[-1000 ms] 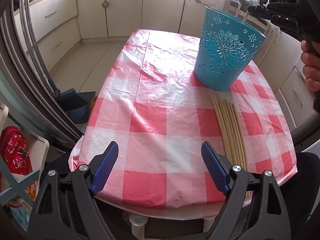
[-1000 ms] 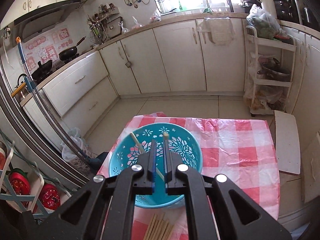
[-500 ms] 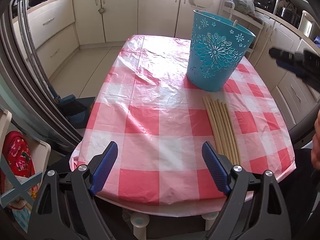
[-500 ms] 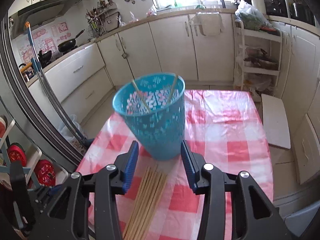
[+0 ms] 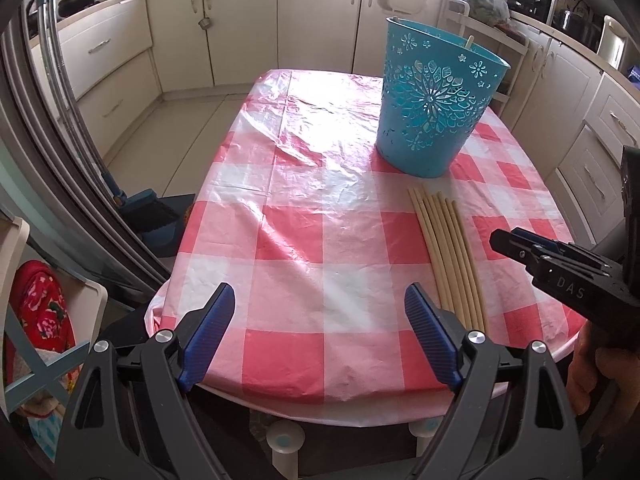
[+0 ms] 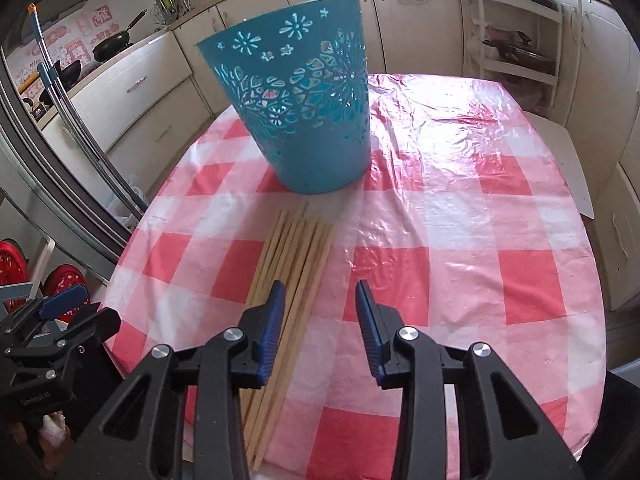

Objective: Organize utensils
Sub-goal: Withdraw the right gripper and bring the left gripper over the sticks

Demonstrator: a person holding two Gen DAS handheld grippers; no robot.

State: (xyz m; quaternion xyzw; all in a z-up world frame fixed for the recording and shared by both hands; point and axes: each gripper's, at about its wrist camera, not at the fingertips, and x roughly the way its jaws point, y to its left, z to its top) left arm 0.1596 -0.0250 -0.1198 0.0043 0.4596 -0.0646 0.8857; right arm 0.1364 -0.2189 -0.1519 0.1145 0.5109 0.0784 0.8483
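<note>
Wooden chopsticks, left wrist view: the chopsticks (image 5: 448,256) lie in a flat row on the counter (image 5: 304,240), right of middle, just near of the blue basket (image 5: 436,100).
Basket, left wrist view: it stands upright at the far right; one stick tip (image 5: 469,41) shows over its rim, the rest inside is hidden.
Left gripper (image 5: 320,332): jaws released wide, nothing between them, over the near counter edge.
Right gripper, left wrist view: it (image 5: 516,242) enters from the right, partly cut off by the frame.
Right gripper (image 6: 320,316), right wrist view: jaws have just been closing a little, half released, grasping nothing; its left pad is above the sticks.
Step, my judgement: fetching the next chopstick.
Next move: shift left, lower, clench on one stick only.
Hard to see: near ends of the sticks, behind the gripper.
</note>
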